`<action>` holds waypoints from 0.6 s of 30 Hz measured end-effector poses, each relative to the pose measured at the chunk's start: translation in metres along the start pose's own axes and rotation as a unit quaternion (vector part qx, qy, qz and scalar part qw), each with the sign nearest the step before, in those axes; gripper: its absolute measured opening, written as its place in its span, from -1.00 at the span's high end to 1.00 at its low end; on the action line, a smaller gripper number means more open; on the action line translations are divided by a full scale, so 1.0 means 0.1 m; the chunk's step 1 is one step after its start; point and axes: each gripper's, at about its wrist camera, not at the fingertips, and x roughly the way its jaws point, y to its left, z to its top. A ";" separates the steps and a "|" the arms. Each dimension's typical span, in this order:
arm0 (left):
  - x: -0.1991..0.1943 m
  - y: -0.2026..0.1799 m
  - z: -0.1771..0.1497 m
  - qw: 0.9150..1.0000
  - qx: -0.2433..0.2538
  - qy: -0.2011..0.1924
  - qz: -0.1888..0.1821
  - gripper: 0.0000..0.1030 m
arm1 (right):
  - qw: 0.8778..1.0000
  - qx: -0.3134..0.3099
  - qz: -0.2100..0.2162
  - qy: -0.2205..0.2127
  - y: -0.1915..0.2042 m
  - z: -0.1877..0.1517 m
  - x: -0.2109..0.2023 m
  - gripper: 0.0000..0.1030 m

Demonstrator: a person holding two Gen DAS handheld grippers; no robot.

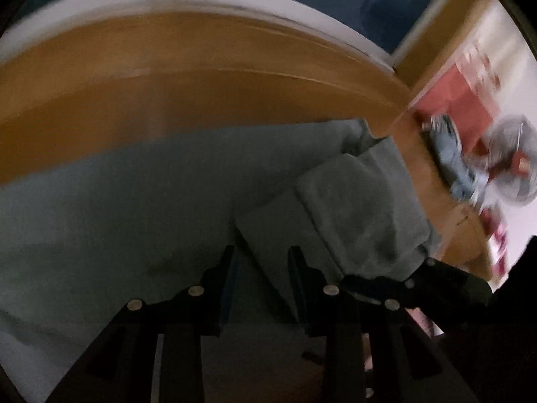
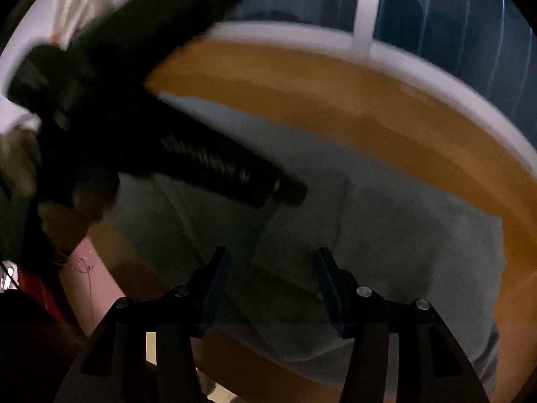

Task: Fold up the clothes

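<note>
Evidently soft and limp, the grey garment (image 1: 167, 201) lies on the wooden table (image 1: 167, 84); its folded flap at two o'clock offers a graspable edge. Left gripper (image 1: 261, 262) and right gripper (image 2: 273, 265) both hover parted, empty.

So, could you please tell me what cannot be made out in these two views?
- Left wrist view: items on the floor at right, smeared by motion blur.
- Right wrist view: the left claw tips, dark and blurred.
- Both views: the grey garment type, cut off by the claws and the frame edge.
</note>
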 end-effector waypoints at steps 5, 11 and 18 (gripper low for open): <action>0.26 -0.02 0.21 0.998 0.049 0.030 0.021 0.46 | 0.999 0.033 -0.009 -0.004 -0.06 -0.07 0.04 0.40; 0.38 -0.03 0.29 0.997 0.066 0.034 -0.030 0.46 | 0.997 0.079 -0.010 -0.013 -0.17 -0.09 0.03 0.84; 0.21 -0.08 0.31 0.995 0.058 -0.017 -0.080 0.68 | 0.992 0.105 -0.010 -0.063 -0.17 0.10 -0.23 0.94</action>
